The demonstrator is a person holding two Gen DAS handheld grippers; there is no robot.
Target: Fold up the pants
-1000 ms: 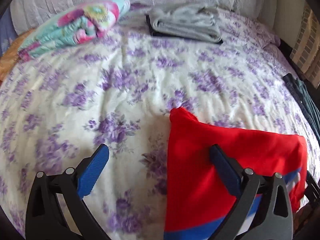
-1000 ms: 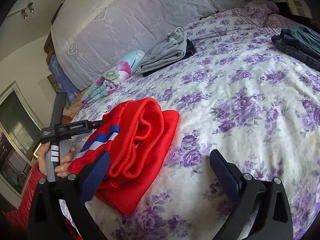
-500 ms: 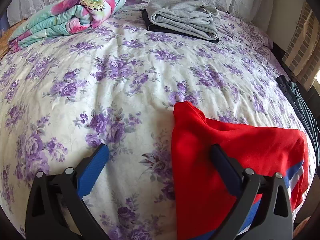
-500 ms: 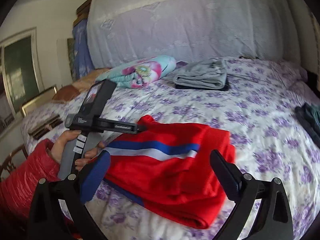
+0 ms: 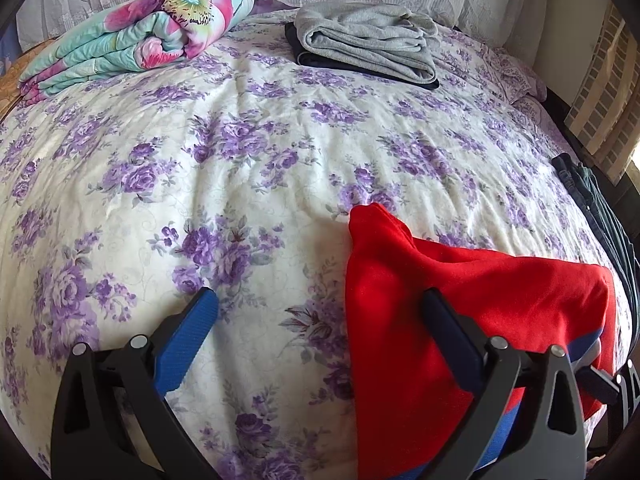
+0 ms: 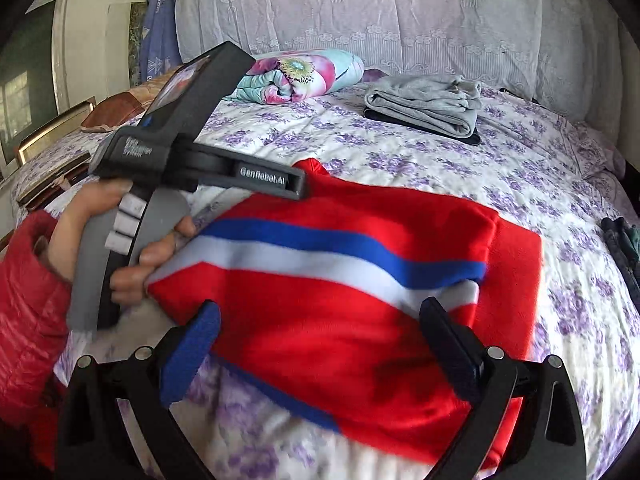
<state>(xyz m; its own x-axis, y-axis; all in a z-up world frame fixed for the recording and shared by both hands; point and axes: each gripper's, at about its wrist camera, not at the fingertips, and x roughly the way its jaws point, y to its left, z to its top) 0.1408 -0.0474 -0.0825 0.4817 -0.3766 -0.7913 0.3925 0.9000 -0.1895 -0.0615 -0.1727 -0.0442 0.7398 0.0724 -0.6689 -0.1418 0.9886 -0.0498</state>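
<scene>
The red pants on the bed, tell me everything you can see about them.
The red pants look like soft fleece, with a blue and a white stripe running side by side along them. They lie folded into a flat bundle on the floral bedspread, near its front edge. Both grippers are open; the left gripper and right gripper each have one finger over the fabric, contact unclear.

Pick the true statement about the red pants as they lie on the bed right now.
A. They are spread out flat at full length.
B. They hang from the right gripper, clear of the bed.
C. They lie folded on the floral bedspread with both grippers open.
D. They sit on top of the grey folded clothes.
C: the red pants lie folded on the floral bedspread, and the left gripper and right gripper are both open, gripping nothing.
</scene>
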